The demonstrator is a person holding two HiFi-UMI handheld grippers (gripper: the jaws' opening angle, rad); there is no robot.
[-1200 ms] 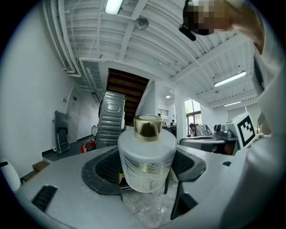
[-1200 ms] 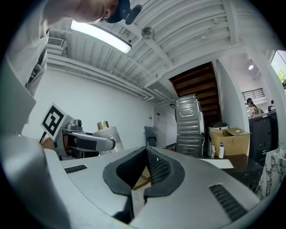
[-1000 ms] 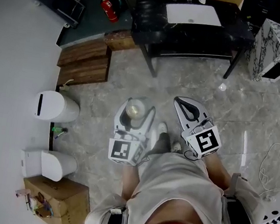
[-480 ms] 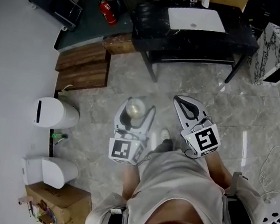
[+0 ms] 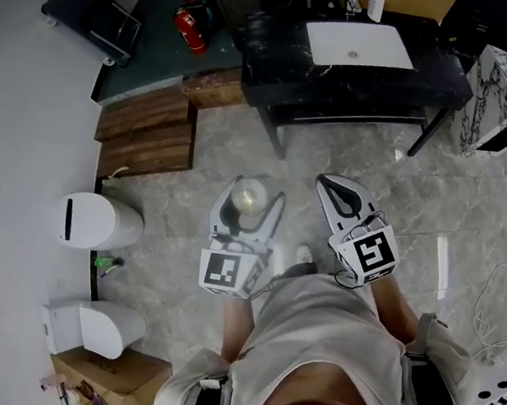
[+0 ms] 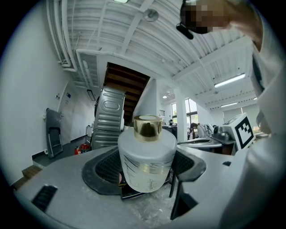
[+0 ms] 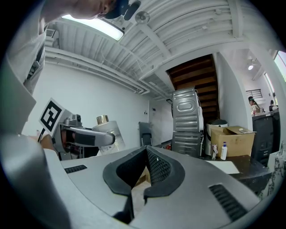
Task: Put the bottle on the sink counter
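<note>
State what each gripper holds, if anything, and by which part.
The left gripper grips the frosted bottle around its lower body, below the gold cap. The right gripper holds nothing, fingers together.

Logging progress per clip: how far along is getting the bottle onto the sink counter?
Done: the bottle is picked up, clamped upright in the left gripper. In hand: it is held over the floor, short of the sink counter. Left: reach the counter and set it down. The right gripper is shut, empty.

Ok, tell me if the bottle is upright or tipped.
Upright: the bottle stands with its gold cap on top, clamped between the jaws of the left gripper; the head view looks down on the cap.
</note>
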